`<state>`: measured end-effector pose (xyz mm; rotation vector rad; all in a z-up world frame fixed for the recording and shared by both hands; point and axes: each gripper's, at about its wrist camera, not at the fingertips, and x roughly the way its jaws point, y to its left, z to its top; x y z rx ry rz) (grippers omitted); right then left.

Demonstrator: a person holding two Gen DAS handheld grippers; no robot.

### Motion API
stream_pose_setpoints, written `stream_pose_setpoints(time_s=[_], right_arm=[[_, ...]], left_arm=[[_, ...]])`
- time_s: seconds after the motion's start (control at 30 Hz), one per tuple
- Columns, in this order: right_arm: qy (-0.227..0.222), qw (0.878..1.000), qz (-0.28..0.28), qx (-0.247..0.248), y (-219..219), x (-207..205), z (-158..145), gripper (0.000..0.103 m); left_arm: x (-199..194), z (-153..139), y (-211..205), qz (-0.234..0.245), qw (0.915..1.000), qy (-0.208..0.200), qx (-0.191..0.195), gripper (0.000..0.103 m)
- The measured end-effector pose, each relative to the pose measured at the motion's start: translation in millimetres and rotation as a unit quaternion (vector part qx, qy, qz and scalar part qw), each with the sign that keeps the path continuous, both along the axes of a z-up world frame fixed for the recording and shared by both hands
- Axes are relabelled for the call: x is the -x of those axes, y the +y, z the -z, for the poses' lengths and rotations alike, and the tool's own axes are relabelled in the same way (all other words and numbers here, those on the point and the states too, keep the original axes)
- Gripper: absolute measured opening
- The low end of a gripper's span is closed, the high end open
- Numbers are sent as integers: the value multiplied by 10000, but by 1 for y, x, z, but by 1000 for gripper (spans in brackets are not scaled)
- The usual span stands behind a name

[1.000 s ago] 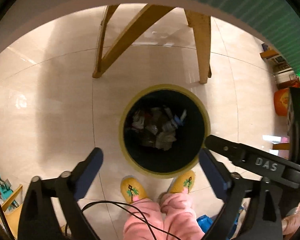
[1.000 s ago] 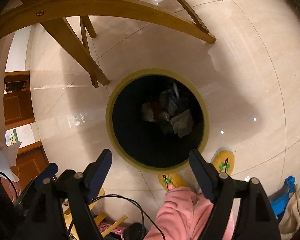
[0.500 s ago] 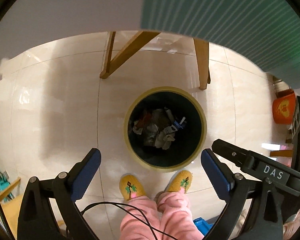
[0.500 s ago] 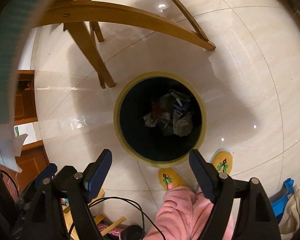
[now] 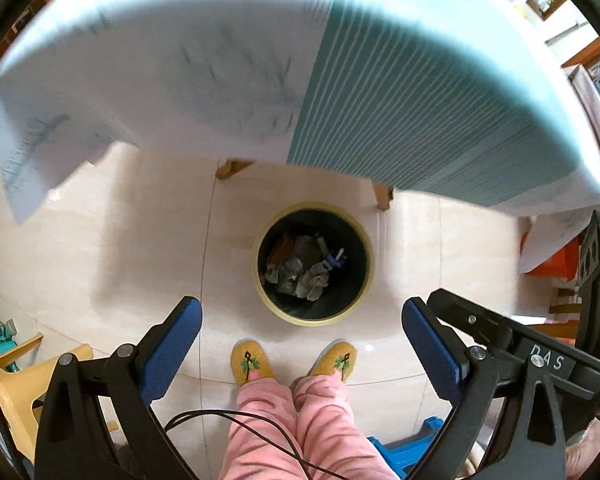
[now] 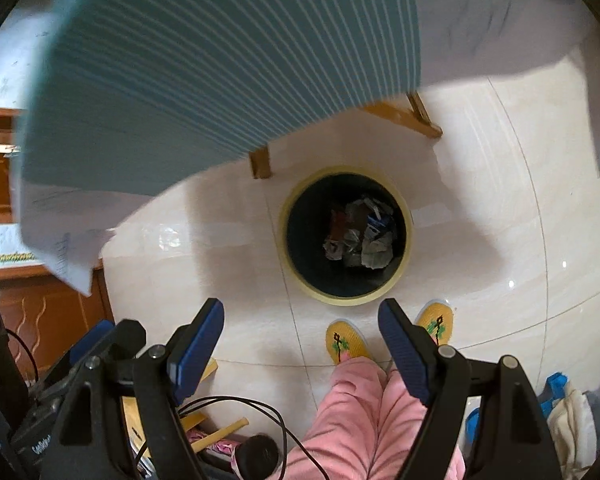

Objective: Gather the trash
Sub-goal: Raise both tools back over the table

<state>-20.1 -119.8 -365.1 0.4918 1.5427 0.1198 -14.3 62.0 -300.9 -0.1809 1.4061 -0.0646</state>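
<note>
Both grippers hang over the floor looking straight down, and both have their jaws wide apart with nothing between them. The left gripper (image 5: 302, 326) frames the bin (image 5: 260, 276) from just below it in its view; the right gripper (image 6: 300, 326) sits a bit to the side, with the bin (image 6: 286, 236) ahead and toward its right finger.

The trash (image 5: 306, 270) is all down at the bottom of the bin, a crumpled heap of greyish paper with a scrap of blue and something reddish-brown. Honestly can't make out single pieces, the inside is too dark. The same pile (image 6: 360, 236) is no clearer from the right side.

The top of both views is eaten up by the table edge, a blurry white cloth (image 5: 160, 52) and a ribbed teal mat (image 5: 440, 92), so only the bottoms of two wooden legs (image 5: 382, 196) poke out underneath.

Yellow slippers (image 5: 250, 362) and pink trousers (image 5: 300, 424) stand just beside the bin, cut off by the bottom of the frame. The stuff at the corners is too warped to name.
</note>
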Motion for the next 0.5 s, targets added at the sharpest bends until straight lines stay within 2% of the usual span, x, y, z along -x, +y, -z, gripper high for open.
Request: stream_pose_setpoints(time_s=[0.23,0.5], right_arm=[[-429,9980,-458,-92,6,2,-86,80],[-1412,9851,-975,-62,9,-7,-188,80]], left_arm=[[9,-92,-1,-40,9984,-565,19,99],[10,-197,-6,49,9899,-1415,-97,99]])
